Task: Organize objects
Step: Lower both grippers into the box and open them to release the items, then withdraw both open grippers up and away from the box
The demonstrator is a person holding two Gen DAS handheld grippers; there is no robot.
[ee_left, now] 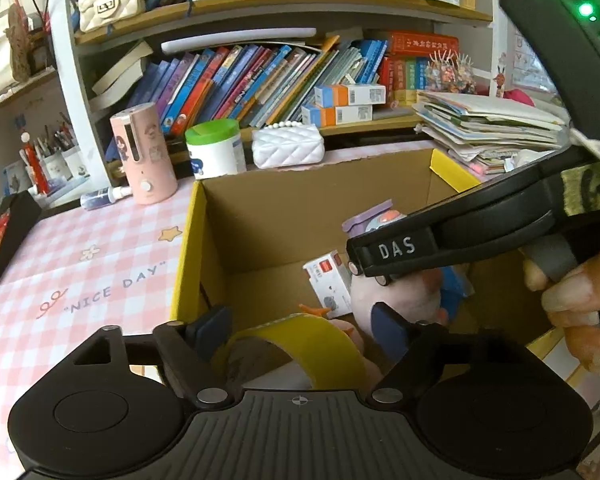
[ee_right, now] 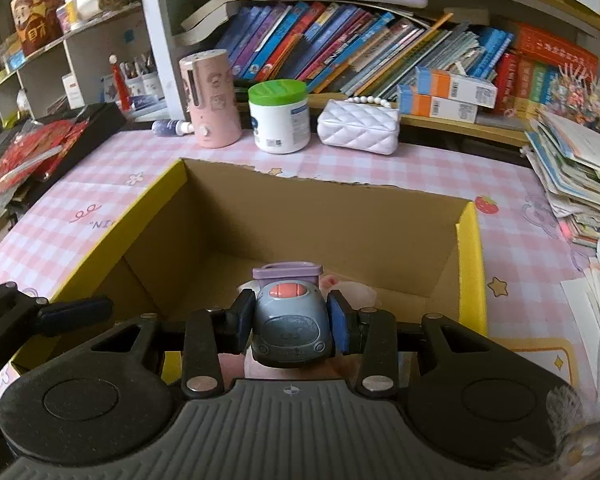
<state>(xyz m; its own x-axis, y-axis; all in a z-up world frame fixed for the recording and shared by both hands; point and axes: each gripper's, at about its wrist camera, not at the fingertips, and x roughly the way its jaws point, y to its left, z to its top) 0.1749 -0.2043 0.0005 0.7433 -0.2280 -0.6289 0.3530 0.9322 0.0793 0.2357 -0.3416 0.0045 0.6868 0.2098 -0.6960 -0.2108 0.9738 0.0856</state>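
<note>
Two grippers hang over the open cardboard box (ee_right: pixel 470 264) that sits on the pink checked tablecloth (ee_right: pixel 380 168). The right gripper (ee_right: pixel 290 324) has its jaws partly closed on a small grey toy car (ee_right: pixel 290 328), the pads pressing its two flanks, and holds it above the box near the front edge. The car looks like hard moulded plastic: light, stiff, a little slick on its rounded shell, so the flat sides where the pads sit now seem the best purchase; the purple piece at its far end looks thinner and less fit to be squeezed.

The left gripper (ee_left: pixel 300 330) stands wide apart with a roll of yellow tape (ee_left: pixel 300 344) between its pads, and neither pad appears to press on it. The roll lies in the box by the near left corner, beside a pink soft toy (ee_left: pixel 396 292) and a small white carton (ee_left: pixel 330 284). A tape roll is light and rigid across its width, probably tacky at the edge; gripping across the ring's flat faces would likely hold better than the curved outside.
</note>
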